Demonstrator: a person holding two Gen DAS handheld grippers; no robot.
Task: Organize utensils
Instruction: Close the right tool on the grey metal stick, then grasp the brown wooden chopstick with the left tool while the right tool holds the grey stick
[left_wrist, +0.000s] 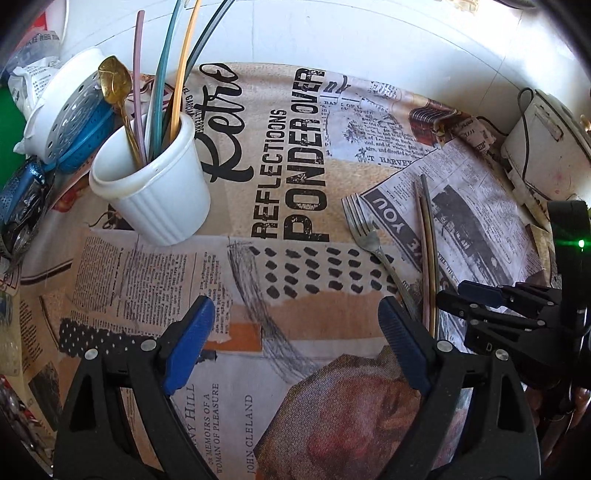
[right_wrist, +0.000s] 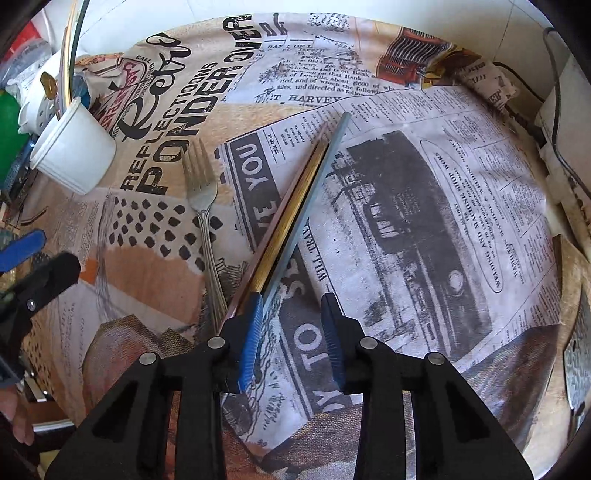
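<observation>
chopsticks (right_wrist: 295, 206) beside fork (right_wrist: 201, 192); right tongs (right_wrist: 293, 339) part-open, left tongs (left_wrist: 295, 332) wide, both empty.

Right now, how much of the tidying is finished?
Partly. The white cup already holds a gold spoon and several sticks. A fork and three chopsticks lie on the cloth. The right gripper straddles a chopstick's end, gripping nothing; the left gripper is open, empty.
</observation>
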